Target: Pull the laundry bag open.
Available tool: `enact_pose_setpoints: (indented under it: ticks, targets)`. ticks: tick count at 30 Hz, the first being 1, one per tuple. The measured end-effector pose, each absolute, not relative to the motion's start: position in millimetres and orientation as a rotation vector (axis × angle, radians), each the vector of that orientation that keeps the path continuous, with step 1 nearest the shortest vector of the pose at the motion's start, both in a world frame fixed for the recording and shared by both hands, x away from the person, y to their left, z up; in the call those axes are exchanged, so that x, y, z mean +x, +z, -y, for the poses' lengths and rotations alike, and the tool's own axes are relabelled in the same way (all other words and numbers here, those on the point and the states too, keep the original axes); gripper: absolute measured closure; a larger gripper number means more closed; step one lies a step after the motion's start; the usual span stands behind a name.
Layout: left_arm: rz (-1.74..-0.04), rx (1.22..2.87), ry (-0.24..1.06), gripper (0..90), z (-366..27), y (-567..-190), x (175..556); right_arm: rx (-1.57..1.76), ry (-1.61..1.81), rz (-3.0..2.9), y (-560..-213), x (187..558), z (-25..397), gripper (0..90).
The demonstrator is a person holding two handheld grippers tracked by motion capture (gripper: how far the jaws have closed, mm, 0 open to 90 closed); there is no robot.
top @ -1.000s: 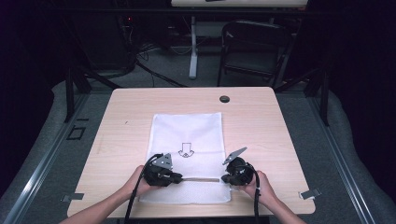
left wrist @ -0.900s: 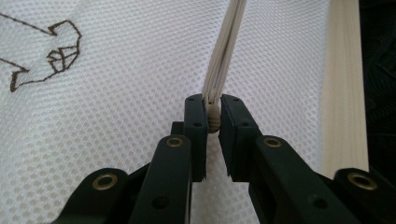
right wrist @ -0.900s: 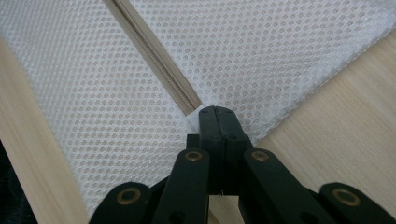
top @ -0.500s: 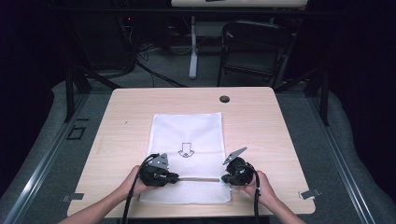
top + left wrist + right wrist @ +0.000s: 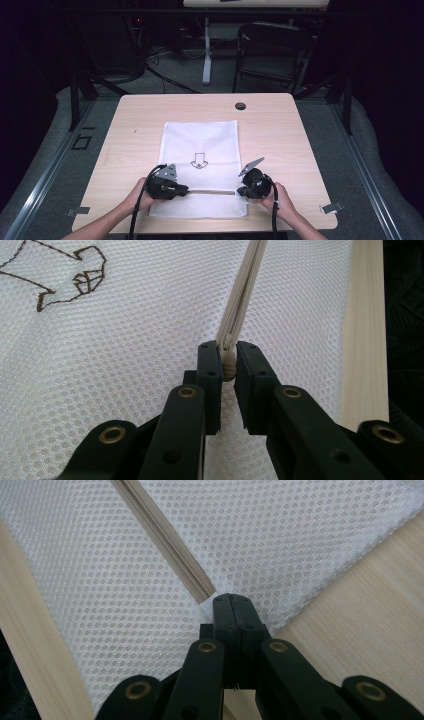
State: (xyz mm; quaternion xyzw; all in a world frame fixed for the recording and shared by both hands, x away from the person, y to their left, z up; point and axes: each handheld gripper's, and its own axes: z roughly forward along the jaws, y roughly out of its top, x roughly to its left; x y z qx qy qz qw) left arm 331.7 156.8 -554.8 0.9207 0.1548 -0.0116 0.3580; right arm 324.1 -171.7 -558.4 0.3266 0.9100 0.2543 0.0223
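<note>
Mesh bag (image 5: 200, 150) lies flat on my tabletop (image 5: 135, 125), a white netted rectangle in the middle of the high view, its long sides running away from me and a small brown arrow mark (image 5: 199, 161) stitched near its centre. Across the lower part of the bag a beige zipper (image 5: 212, 191) runs from left to right, and I have one gripper at each end of it.

My left gripper (image 5: 184, 190) sits at the lower left of the bag in the high view, held by the left hand (image 5: 140, 195). In the left gripper view its fingers (image 5: 209, 375) are clenched on the zipper pull (image 5: 228, 365), a small pale tab pinched between the two black pads, with the zipper tape (image 5: 242, 295) rising from it toward the top of the frame and the brown stitching (image 5: 65, 275) at the upper left.

My right gripper (image 5: 239, 191) sits at the lower right of the bag, held by the right hand (image 5: 280, 200). In the right gripper view its fingers (image 5: 224, 612) are pressed together on the white mesh just beyond the zipper's end (image 5: 202, 592), the tape running off to the upper left. Bare wood of the tabletop shows at the right and at the lower left of that frame.

A small dark round grommet (image 5: 240, 106) sits in the tabletop beyond the bag, well apart from it
</note>
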Motion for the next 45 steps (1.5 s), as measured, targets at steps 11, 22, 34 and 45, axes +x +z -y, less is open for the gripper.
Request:
enact_pose_setpoints:
  ticks: [11, 22, 34, 45]
  targets:
    - [-0.400, 2.372, -0.042, 81.8, -163.6, -556.8, 332.8, 1.006, 0.775, -2.836, -557.8, 326.0, 173.0, 90.0]
    - [-0.408, 2.374, -0.043, 81.8, -172.5, -555.3, 332.8, 1.011, 0.781, -2.835, -558.1, 326.3, 172.2, 90.0]
    - [-0.443, 2.376, -0.039, 81.8, -185.5, -557.0, 331.7, 1.009, 0.779, -2.835, -558.0, 326.1, 172.1, 90.0]
    - [-0.451, 2.378, -0.044, 81.8, -193.0, -555.9, 332.0, 1.000, 0.763, -2.839, -557.3, 326.2, 172.0, 90.0]
